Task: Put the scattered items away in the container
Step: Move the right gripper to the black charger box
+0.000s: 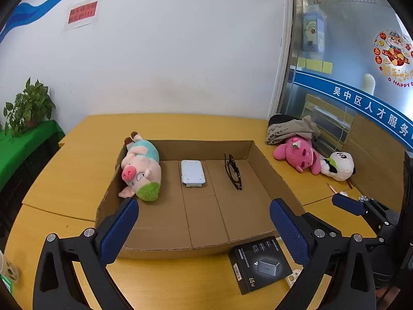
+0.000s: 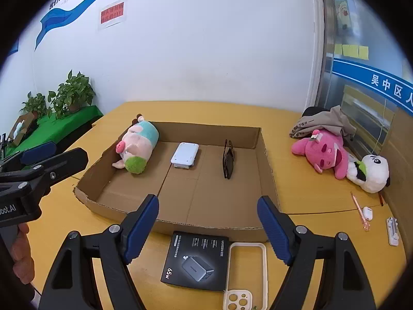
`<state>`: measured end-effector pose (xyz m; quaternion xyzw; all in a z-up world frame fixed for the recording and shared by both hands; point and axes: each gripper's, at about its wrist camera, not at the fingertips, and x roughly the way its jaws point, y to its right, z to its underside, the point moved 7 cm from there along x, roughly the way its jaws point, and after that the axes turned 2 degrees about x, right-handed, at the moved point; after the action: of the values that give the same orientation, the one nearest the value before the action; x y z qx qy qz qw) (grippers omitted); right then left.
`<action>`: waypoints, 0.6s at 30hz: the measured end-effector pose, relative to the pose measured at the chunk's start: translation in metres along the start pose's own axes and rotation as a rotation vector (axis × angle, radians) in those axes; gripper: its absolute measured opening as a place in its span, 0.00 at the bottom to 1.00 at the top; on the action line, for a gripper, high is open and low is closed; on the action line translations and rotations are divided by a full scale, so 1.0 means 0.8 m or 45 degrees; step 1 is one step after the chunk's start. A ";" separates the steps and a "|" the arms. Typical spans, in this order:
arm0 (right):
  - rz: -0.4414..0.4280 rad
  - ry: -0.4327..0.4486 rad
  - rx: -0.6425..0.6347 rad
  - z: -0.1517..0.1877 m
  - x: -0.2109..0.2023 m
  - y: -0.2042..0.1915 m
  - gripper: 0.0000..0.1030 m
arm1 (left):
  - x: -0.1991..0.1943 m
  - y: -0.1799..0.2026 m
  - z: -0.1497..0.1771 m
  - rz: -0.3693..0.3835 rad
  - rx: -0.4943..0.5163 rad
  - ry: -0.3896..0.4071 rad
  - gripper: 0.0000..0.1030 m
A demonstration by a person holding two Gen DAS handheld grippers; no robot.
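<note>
A shallow cardboard box [image 1: 273,175] [image 2: 268,170] lies on the yellow table. In it are a plush pig [image 1: 142,170] [image 2: 136,149], a white device [image 1: 193,173] [image 2: 184,155] and dark sunglasses [image 1: 233,171] [image 2: 228,160]. A black charger box [image 1: 260,264] [image 2: 197,261] and a cream phone case [image 2: 245,273] lie on the table in front of the box. My left gripper [image 1: 204,222] is open and empty over the box's near edge. My right gripper [image 2: 207,222] is open and empty above the charger box.
A pink plush [image 1: 296,155] [image 2: 322,152], a panda plush [image 1: 339,165] [image 2: 371,173] and a bundle of cloth [image 1: 291,128] lie at the right. A pen [image 2: 360,211], a small white earbud case [image 2: 367,213] and a white clip [image 2: 392,231] lie near the right edge. Potted plants [image 2: 72,95] stand at the left.
</note>
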<state>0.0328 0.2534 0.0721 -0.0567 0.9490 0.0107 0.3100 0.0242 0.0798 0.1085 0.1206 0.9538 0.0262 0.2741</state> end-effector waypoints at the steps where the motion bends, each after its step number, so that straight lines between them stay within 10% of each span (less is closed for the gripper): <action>1: 0.000 -0.005 0.000 0.002 0.001 0.001 0.76 | 0.002 -0.001 0.001 0.006 -0.007 -0.005 1.00; 18: -0.308 -0.382 0.021 0.142 0.058 0.033 0.76 | 0.102 0.027 0.105 0.343 -0.162 -0.401 1.00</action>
<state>0.0591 0.2812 -0.0477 -0.1655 0.8786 -0.0259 0.4473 0.0062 0.1192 -0.0028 0.2319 0.8709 0.1037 0.4207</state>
